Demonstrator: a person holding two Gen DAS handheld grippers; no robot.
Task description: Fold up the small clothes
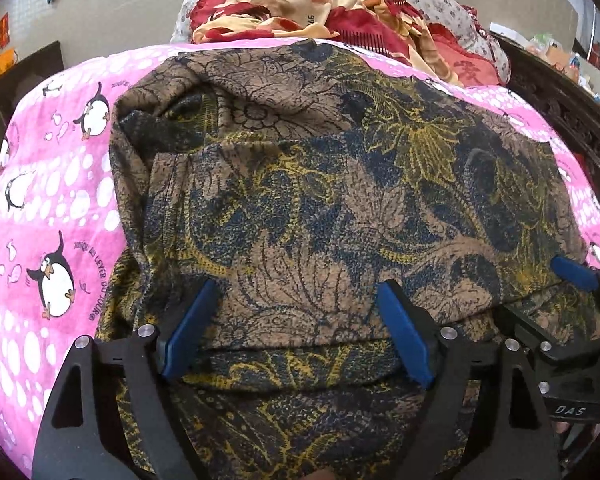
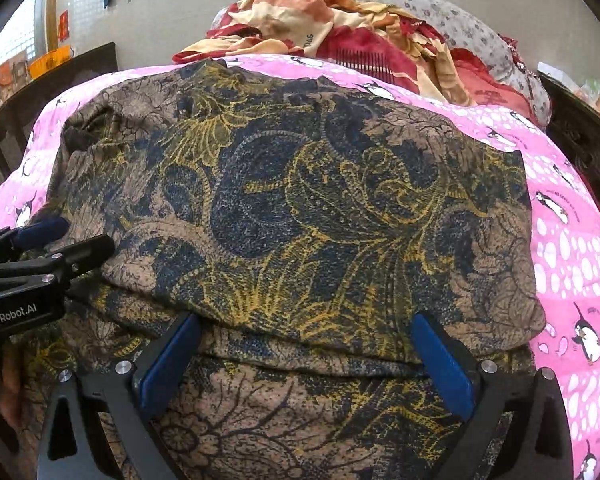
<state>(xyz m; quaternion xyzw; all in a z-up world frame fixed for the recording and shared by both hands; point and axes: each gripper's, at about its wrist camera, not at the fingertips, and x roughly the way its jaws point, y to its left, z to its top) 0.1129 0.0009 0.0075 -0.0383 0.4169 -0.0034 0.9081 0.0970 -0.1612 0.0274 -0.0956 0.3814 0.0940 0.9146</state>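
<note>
A brown garment with dark blue and yellow floral print (image 1: 320, 208) lies folded over on a pink penguin-print sheet (image 1: 52, 208). Its near folded edge runs across just in front of both grippers. My left gripper (image 1: 300, 300) is open, its blue pads astride the fold edge, holding nothing. My right gripper (image 2: 306, 334) is open too, its pads at the same fold edge of the garment (image 2: 300, 208). The right gripper's blue tip shows in the left wrist view (image 1: 574, 274); the left gripper shows at the left of the right wrist view (image 2: 40, 240).
A heap of red, cream and grey floral bedding (image 1: 340, 12) lies beyond the sheet. Dark carved wooden furniture (image 1: 564, 100) stands at the right, and a dark cabinet (image 1: 16, 80) at the left. The pink sheet (image 2: 572, 240) borders the garment on the right.
</note>
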